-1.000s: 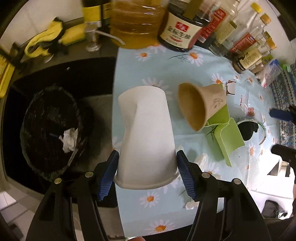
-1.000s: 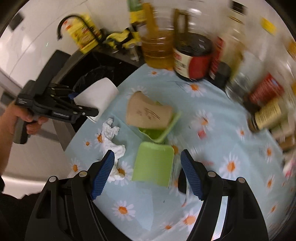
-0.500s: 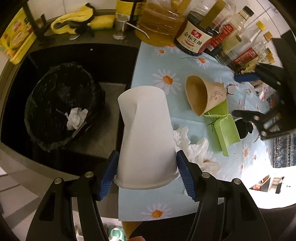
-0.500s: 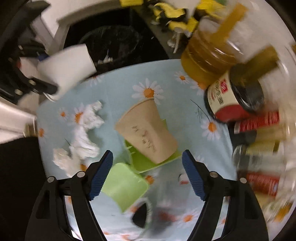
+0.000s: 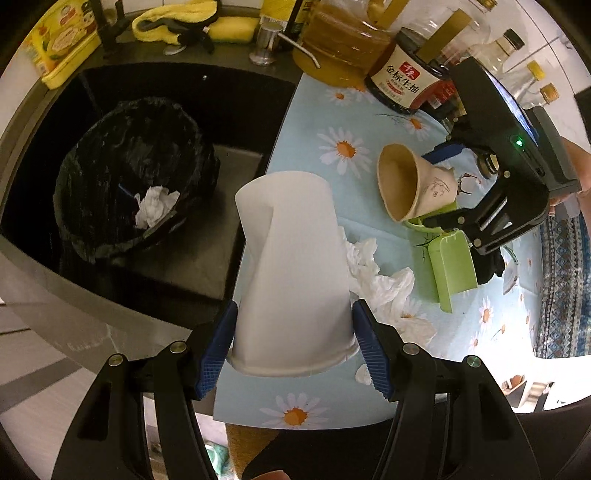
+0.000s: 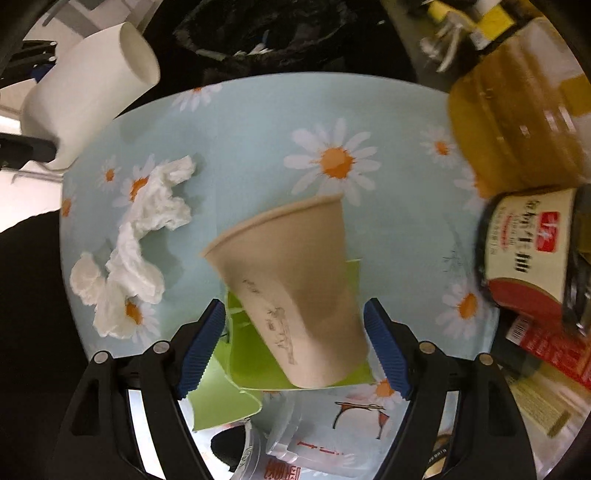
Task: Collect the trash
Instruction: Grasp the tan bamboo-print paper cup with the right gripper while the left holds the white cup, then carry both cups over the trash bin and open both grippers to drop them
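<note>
My left gripper [image 5: 291,345] is shut on a crumpled white paper cup [image 5: 291,269], held above the table's left edge; the cup also shows in the right wrist view [image 6: 88,92]. A black-lined trash bin [image 5: 133,173] with a white tissue inside sits lower left of the table. My right gripper [image 6: 295,345] is open, its fingers either side of a brown paper cup [image 6: 291,280] lying on its side on green packaging [image 6: 251,365]. That cup [image 5: 413,184] and the right gripper [image 5: 443,184] show in the left wrist view. Crumpled white tissues [image 6: 136,251] lie on the daisy tablecloth.
Oil jug [image 5: 343,40], soy sauce bottle [image 5: 402,77] and several condiment bottles stand along the table's far edge. A green carton [image 5: 452,269] and clear plastic packaging [image 6: 317,435] lie near the brown cup. Yellow cloths [image 5: 177,18] rest behind the dark sink.
My right gripper has moved in over the brown cup and now straddles it. My left gripper, still holding the white cup, has shifted back and left toward the bin.
</note>
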### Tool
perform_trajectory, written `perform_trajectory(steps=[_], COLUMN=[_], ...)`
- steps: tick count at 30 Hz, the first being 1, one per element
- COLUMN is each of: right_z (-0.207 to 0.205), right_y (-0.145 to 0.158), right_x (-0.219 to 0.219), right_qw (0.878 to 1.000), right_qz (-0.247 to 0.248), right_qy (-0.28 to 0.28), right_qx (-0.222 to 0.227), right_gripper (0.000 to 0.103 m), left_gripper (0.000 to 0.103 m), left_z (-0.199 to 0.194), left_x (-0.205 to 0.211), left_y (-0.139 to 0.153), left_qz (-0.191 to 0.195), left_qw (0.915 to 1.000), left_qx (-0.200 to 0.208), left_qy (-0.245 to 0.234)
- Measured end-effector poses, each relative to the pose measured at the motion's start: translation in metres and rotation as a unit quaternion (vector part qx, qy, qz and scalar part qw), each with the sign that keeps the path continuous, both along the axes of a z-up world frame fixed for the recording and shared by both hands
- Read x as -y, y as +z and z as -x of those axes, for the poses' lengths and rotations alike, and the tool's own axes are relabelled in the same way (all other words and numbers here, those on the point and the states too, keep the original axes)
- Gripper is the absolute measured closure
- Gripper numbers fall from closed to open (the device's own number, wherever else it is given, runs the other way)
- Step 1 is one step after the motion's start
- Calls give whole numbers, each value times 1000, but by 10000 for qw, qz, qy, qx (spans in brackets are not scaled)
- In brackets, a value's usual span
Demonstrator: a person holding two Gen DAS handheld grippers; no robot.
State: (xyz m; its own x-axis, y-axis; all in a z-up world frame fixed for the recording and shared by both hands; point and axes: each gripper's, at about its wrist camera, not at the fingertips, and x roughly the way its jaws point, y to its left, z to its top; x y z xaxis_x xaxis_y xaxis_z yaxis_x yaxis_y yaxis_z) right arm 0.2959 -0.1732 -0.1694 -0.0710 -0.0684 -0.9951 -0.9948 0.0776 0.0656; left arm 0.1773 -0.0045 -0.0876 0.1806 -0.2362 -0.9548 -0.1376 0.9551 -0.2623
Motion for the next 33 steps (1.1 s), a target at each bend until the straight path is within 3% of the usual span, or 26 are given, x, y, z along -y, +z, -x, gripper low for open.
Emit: perform_trajectory(steps=[5, 7, 18, 33], right_z=[-5, -7, -18, 21], right_y=[-12, -12, 10, 59], right_x=[-5, -6, -6, -3], right_qw=[9999, 9997, 9984, 9909], right_qz=[16, -79, -377, -706], right_qy=[-29, -57, -371, -1128], right_qx=[-132, -220, -190, -204], right_gripper=[31, 45, 46, 46], left_gripper=[41, 41, 41, 41], left_z=[2, 3, 3, 0], left_x=[1, 0, -2, -20], left_y=[-3, -3, -3, 6], left_qz=[28, 12, 28, 177], left_qw=[9999, 9999, 10000, 9986], left_qx=[-46, -57, 9, 295], left_qy=[90, 101, -3, -404])
